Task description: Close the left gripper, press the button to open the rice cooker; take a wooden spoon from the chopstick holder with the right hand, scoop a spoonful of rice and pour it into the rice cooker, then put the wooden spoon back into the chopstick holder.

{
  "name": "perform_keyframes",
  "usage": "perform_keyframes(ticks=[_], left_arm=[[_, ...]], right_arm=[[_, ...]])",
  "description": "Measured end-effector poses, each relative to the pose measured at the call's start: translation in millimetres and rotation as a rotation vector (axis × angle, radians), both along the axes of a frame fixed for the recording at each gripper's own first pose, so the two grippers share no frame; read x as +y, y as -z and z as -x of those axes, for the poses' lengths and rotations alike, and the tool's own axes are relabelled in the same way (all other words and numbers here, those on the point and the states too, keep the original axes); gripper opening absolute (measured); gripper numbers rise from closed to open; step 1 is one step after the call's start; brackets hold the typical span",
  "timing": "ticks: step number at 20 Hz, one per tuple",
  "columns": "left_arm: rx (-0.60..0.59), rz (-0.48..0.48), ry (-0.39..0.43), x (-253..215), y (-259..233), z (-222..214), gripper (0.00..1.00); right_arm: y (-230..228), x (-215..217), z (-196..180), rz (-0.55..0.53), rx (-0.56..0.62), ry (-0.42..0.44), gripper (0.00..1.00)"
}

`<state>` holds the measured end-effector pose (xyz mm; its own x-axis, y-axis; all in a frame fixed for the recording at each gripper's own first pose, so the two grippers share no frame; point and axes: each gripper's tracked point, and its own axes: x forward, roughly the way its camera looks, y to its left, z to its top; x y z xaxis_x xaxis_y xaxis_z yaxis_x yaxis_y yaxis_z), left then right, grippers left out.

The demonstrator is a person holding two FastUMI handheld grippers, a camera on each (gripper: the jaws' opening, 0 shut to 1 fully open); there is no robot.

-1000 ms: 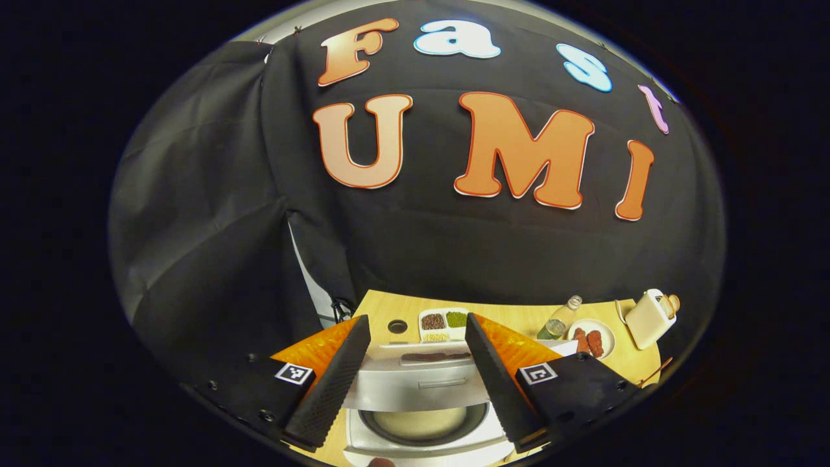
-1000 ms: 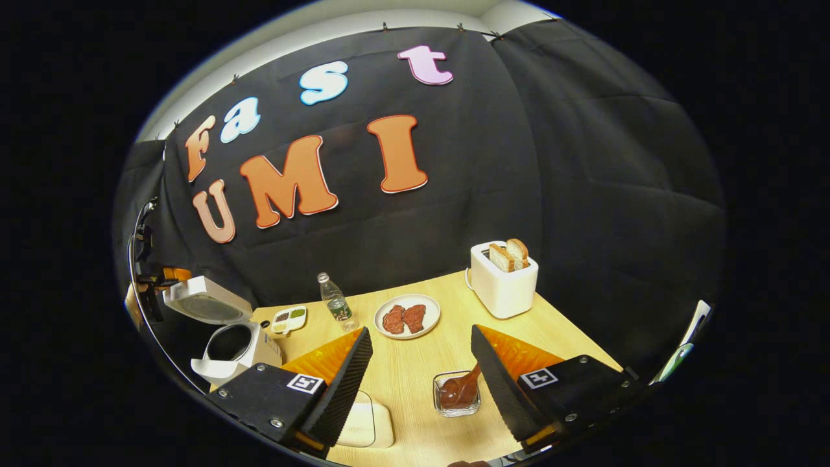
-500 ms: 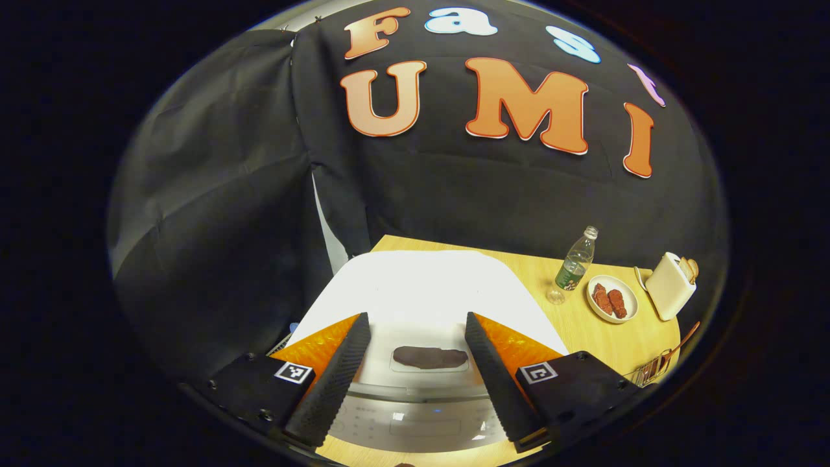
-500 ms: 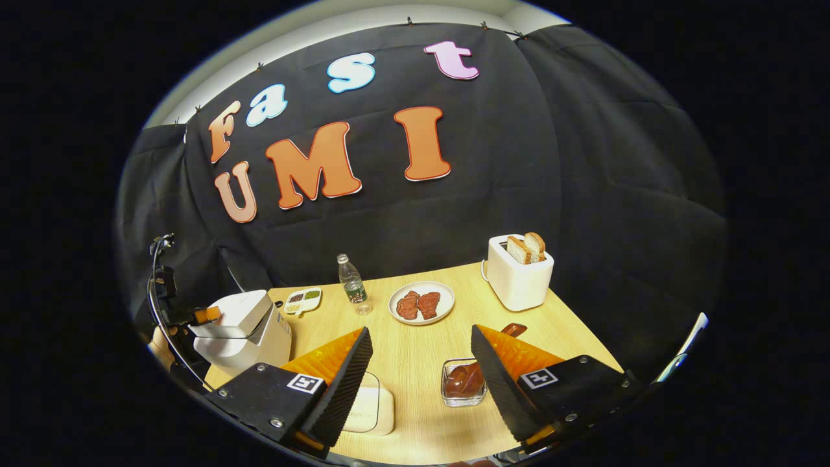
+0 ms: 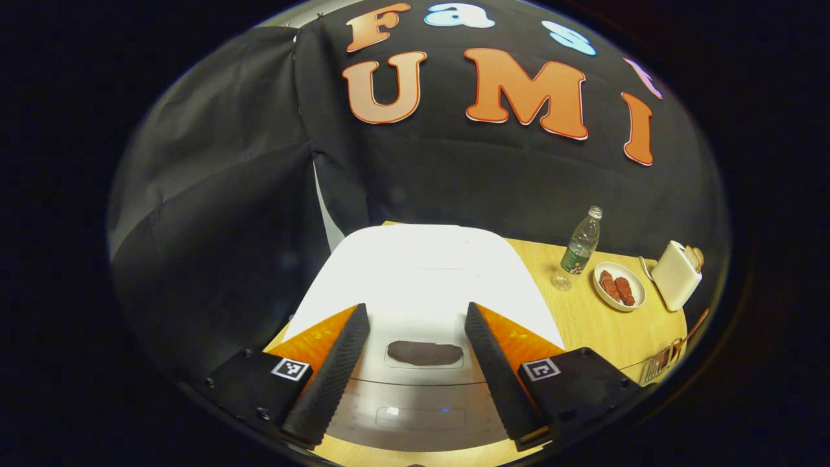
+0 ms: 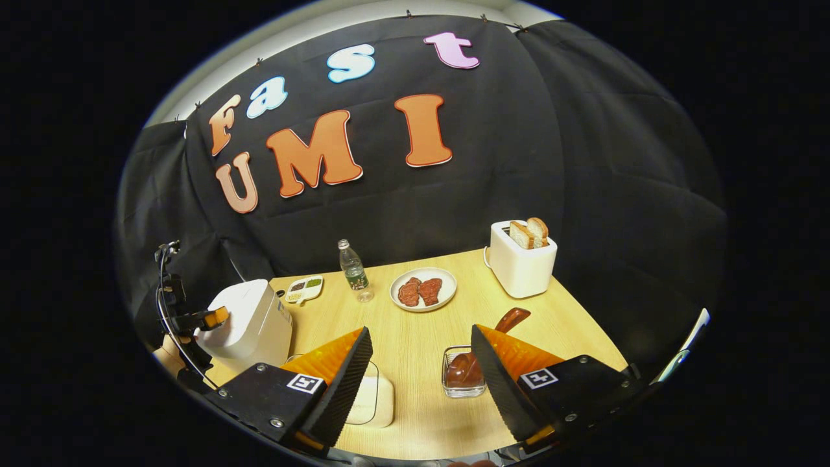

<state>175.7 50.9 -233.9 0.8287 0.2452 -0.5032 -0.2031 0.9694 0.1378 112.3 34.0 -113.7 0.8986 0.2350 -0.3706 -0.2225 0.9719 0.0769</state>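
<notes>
Over the shut rice cooker [image 5: 421,279] my left gripper [image 5: 417,373] hangs wide open, empty; right gripper [image 6: 421,383] too, above the table [image 6: 415,337].

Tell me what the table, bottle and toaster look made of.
Table: light wood or wood-look laminate, matte, with visible grain lines. Bottle: clear plastic, probably; see-through body with a label. Toaster: smooth white casing, likely plastic or painted metal.
</notes>
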Motion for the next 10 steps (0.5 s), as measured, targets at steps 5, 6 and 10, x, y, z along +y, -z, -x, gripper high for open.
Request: perform_keyframes(ticks=[5, 6, 10], left_arm=[[0.023, 0.042, 0.010, -4.1, -7.7, 2.8, 0.99], [0.019, 0.056, 0.014, -6.3, -12.8, 2.1, 1.00], [-0.032, 0.048, 0.039, -7.8, -55.1, 2.1, 1.00]], right_arm=[[-12.5, -0.7, -3.5, 0.007, -0.027, 0.002, 0.95], [-18.2, -2.1, -4.8, 0.006, -0.037, 0.006, 0.95], [-42.5, -10.9, -12.6, 0.032, -0.088, 0.023, 0.95]])
